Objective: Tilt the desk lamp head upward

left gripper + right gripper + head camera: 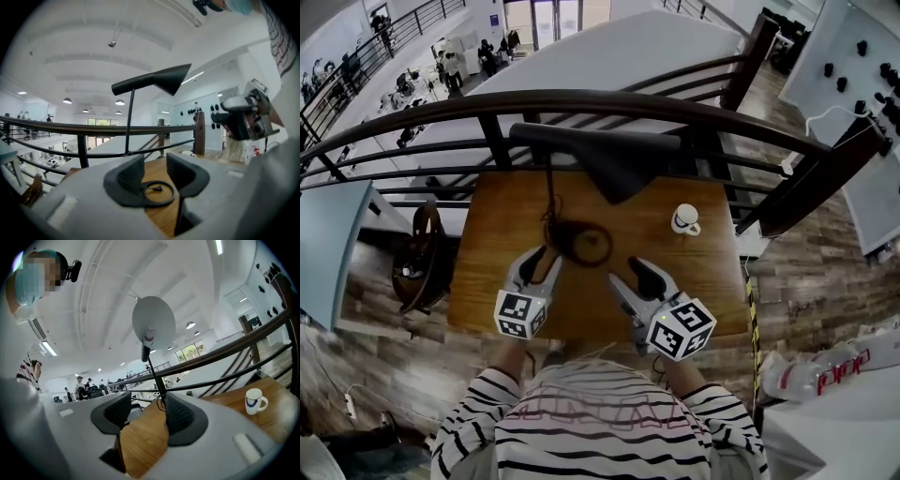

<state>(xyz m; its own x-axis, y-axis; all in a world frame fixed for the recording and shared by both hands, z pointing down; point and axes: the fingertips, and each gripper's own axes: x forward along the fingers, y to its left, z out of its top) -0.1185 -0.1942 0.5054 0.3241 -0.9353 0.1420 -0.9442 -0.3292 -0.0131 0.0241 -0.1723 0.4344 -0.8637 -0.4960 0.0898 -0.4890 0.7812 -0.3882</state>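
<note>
The black desk lamp stands at the back of the wooden table [487, 272], its long cone head [609, 155] level over a thin pole [550, 192] and a round base [584, 242]. My left gripper [539, 260] hovers just left of the base, open and empty; in the left gripper view [154, 176] the base [157, 193] shows through the gap and the head [154, 80] is high above. My right gripper [628, 272] sits just right of the base, open with nothing between its jaws. The right gripper view [147, 411] looks up at the head's round mouth [153, 323] and the pole [154, 373].
A white mug [684, 219] stands on the table right of the lamp, also the mug [254, 400] at right in the right gripper view. A dark railing [581, 98] curves behind the table's far edge. A wooden chair [422, 262] stands left of the table.
</note>
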